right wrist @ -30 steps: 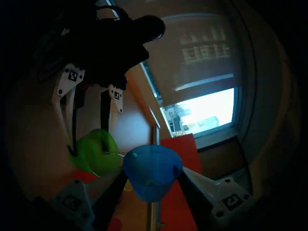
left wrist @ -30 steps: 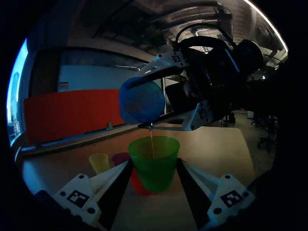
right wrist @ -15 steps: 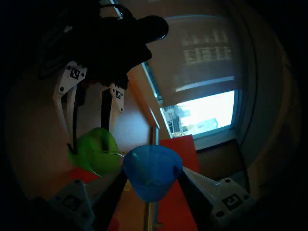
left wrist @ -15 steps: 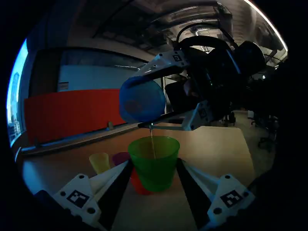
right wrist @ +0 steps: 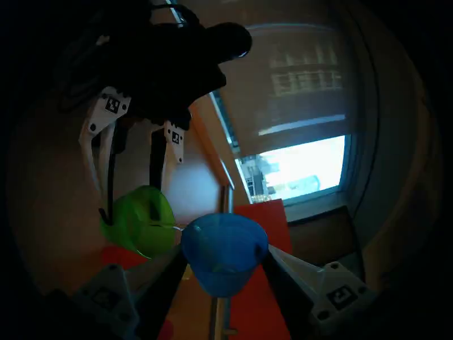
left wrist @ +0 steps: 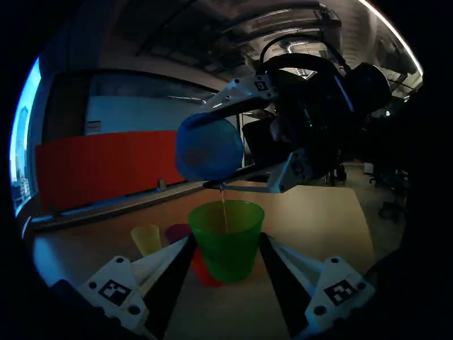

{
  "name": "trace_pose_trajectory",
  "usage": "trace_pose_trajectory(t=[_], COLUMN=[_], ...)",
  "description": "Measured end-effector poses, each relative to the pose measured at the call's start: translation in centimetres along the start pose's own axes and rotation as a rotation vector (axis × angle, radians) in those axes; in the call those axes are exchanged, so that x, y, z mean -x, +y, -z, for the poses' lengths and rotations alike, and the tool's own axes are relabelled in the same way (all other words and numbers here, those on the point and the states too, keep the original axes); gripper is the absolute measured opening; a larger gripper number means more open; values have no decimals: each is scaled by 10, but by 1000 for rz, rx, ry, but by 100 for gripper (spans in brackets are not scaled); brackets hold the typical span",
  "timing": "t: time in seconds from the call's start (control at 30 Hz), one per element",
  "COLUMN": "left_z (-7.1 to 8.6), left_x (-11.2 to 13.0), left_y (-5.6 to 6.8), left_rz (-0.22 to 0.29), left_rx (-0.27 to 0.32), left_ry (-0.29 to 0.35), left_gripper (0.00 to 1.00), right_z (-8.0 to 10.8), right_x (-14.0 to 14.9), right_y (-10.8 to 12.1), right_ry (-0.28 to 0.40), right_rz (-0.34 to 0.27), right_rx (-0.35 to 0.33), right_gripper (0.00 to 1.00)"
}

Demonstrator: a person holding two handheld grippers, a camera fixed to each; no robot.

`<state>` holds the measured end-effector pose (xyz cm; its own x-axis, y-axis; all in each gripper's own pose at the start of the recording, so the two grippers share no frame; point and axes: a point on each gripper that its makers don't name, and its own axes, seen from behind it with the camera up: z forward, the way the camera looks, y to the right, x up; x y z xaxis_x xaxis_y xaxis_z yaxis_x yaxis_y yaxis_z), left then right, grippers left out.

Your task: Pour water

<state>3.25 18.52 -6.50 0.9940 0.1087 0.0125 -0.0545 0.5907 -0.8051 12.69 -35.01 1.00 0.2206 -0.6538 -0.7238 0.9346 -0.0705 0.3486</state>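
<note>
Hardly anything moved: right gripper (right wrist: 223, 256) still clamps the tipped blue cup (left wrist: 208, 146), thin stream (left wrist: 223, 205) falling into the green cup (left wrist: 227, 249) held by the left gripper (left wrist: 226, 241); pouring continues.

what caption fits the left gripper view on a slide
Pouring: right gripper tips a blue cup, streaming liquid into the green cup in the left gripper

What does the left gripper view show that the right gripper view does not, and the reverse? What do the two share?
Left gripper view: a yellow cup and a purple cup stand on the table behind the green cup. Right gripper view: a bright window beyond the cups. Both: the tilted blue cup held in the right gripper, pouring into the green cup held in the left gripper.
</note>
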Motion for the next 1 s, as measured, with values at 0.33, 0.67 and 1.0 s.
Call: trace_pose_trajectory(t=[0.33,0.67,1.0], left_z=[0,1,1], left_x=[-1,-1,-3], left_y=[0,0,1], left_rz=[-1,-1,-4], left_rx=[0,0,1], left_ry=[3,5,5], left_gripper=[81,81,81], right_z=[0,0,0], right_x=[-1,-2,-3], right_y=[1,2,2], right_ry=[1,4,5], right_rz=[16,21,27], right_rx=[1,5,7], right_gripper=[89,89,89])
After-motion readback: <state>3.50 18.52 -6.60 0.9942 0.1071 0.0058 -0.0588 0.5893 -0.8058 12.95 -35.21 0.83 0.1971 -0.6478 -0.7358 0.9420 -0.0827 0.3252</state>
